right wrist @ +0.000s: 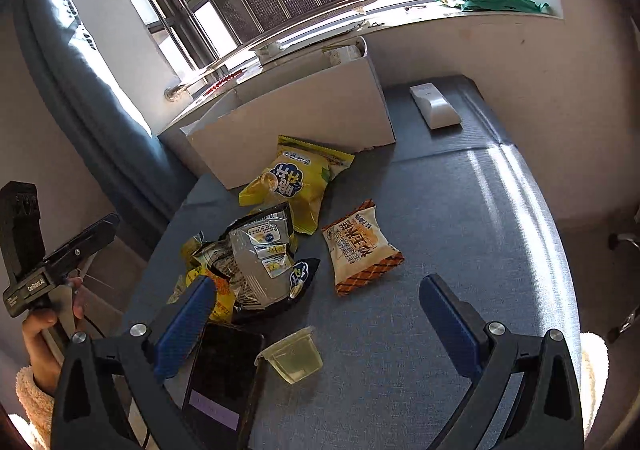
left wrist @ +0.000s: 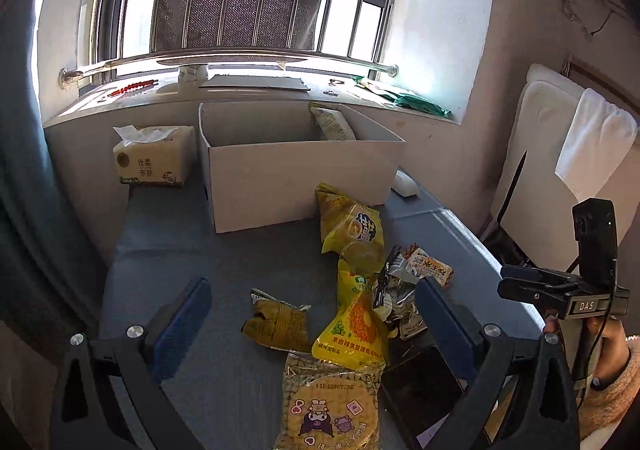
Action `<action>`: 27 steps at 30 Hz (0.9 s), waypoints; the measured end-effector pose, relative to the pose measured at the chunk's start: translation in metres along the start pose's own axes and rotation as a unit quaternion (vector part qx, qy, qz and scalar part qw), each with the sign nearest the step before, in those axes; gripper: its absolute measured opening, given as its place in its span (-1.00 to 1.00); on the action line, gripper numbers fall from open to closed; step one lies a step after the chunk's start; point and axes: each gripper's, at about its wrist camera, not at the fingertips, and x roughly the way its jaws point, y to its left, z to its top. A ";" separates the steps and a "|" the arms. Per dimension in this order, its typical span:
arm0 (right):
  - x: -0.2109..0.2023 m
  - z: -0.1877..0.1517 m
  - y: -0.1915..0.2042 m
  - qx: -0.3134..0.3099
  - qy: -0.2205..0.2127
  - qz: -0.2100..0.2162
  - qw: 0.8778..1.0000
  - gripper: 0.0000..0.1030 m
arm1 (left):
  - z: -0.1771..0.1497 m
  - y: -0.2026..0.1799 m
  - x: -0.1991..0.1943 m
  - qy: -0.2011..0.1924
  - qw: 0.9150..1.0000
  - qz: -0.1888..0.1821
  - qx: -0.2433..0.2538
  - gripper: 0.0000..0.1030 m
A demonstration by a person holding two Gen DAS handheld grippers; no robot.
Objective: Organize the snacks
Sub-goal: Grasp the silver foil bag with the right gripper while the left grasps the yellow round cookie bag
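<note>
We hold both tongs wide apart and empty over a blue-grey table (right wrist: 460, 209) strewn with snacks: the left gripper (left wrist: 312, 324) hangs above the near end of the heap, its blue pads (left wrist: 182, 326) spread either side of a crumpled olive packet (left wrist: 276, 324), a yellow corn-print bag (left wrist: 356, 326) and a patterned yellow bag (left wrist: 330, 402) just under its reach. The right gripper (right wrist: 316, 324) has a clear jelly cup (right wrist: 294, 356) lying between its jaws, untouched, with a dark phone (right wrist: 224, 374) just beside its left finger. Ahead of the right tongs lie a silver wrapper (right wrist: 256, 254), an orange-trimmed white cake packet (right wrist: 360, 246) and, farther on, a yellow chip bag (right wrist: 298, 181) whose top reaches the front wall of the open white box (right wrist: 304, 113). One pale packet (left wrist: 332, 123) already stands in the box's far right corner. The table right of the right tongs is bare up to its edge, save a white device (right wrist: 434, 105) far ahead; a tissue pack (left wrist: 152, 155) sits left of the box
</note>
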 end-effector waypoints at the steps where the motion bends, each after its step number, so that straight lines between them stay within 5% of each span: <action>1: 0.000 -0.004 -0.001 0.001 0.006 -0.003 1.000 1.00 | -0.006 -0.001 0.002 0.007 1.000 0.000 -0.004 1.00; 8: 0.006 -0.005 0.020 -0.044 0.013 -0.015 0.999 1.00 | -0.032 -0.003 0.002 0.032 0.999 0.006 -0.019 1.00; 27: 0.106 0.008 0.072 -0.177 0.094 -0.022 0.979 1.00 | -0.065 0.002 -0.002 0.066 0.998 0.009 -0.020 1.00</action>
